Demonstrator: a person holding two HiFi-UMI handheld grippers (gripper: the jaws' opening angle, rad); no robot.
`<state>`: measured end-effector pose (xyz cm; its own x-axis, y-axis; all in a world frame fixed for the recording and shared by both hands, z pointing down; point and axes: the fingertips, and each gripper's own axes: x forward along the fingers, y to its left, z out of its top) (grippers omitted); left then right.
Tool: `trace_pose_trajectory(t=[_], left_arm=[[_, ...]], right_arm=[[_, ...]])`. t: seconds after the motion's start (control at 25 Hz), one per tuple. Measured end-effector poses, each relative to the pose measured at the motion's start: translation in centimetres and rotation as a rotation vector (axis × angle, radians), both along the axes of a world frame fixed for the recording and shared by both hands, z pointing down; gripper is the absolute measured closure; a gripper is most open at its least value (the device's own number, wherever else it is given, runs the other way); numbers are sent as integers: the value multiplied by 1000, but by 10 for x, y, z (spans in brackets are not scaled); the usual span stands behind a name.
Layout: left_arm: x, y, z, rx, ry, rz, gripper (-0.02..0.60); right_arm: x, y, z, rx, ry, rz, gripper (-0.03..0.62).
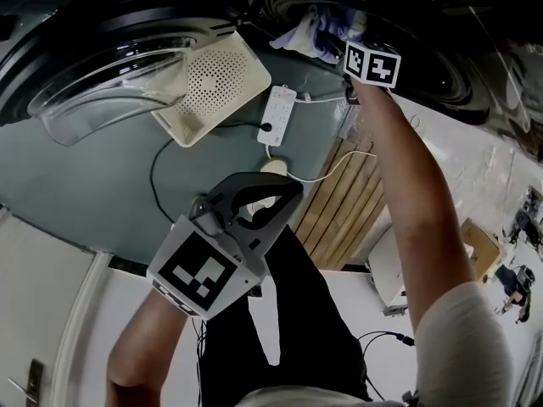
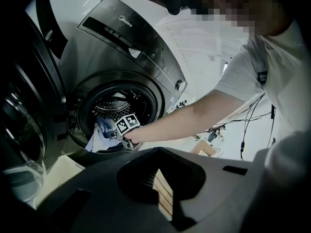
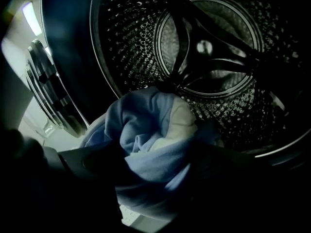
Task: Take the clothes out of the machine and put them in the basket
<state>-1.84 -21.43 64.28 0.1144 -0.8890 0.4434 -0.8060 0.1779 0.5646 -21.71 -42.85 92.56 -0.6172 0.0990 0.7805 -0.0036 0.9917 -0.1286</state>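
A crumpled light-blue garment (image 3: 150,135) lies at the front lip of the steel drum (image 3: 209,57). It fills the space between the dark jaws of my right gripper (image 3: 155,149), which press on it from both sides. From the head view the right gripper (image 1: 333,37) reaches into the machine's mouth, with the garment (image 1: 305,34) hanging over the rim. The left gripper view shows the same garment (image 2: 101,130) at the round opening. My left gripper (image 1: 284,189) hangs low and apart from the machine, jaws together and holding nothing. The white perforated basket (image 1: 216,83) stands under the open door.
The machine's glass door (image 1: 110,91) stands swung open beside the basket (image 2: 53,176). A white power strip (image 1: 278,113) with cables lies on the grey floor. A wooden slat mat (image 1: 339,202) is near the person's dark trouser legs.
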Motion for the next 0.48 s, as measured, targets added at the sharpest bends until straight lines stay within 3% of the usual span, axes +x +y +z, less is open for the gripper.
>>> trace_pose_trajectory(t=[0.28, 0.48], left_arm=[[1, 3, -4, -8, -8, 6, 583], [3, 6, -7, -9, -7, 9, 583]], right_arm=[[3, 11, -4, 21, 13, -19, 290], [6, 15, -7, 33, 20, -31, 366]])
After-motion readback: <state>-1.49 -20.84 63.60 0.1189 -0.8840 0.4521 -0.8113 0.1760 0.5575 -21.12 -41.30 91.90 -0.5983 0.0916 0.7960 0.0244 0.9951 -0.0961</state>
